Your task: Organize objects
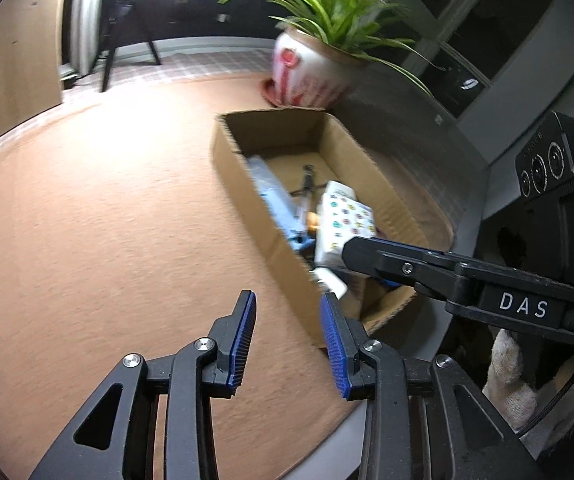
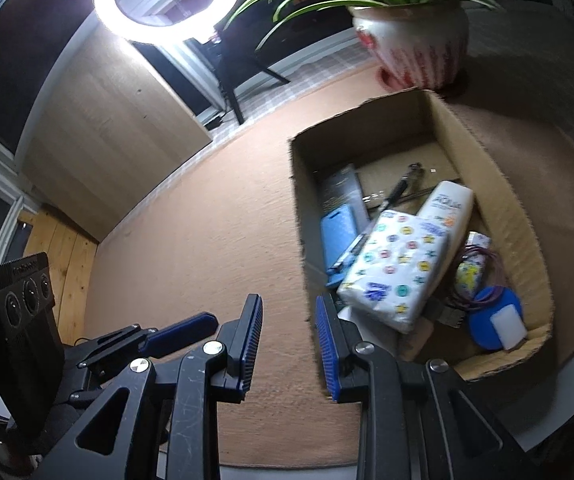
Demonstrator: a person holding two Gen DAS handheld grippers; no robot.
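Note:
An open cardboard box (image 2: 499,188) sits on the orange table and shows in the left wrist view (image 1: 243,188) too. It holds a patterned tissue pack (image 2: 395,268), a white lotion bottle (image 2: 451,208), a blue round lid (image 2: 491,320), a blue case (image 2: 337,236), purple cords and a dark tool. The tissue pack (image 1: 343,216) also shows in the left wrist view. My left gripper (image 1: 287,332) is open and empty beside the box's near corner. My right gripper (image 2: 289,336) is open and empty at the box's near left wall.
A potted spider plant (image 1: 315,68) stands behind the box, also in the right wrist view (image 2: 415,44). A ring light (image 2: 167,0) glows at the back left. The orange table (image 1: 107,220) spreads left of the box. A wooden panel (image 2: 99,136) stands at left.

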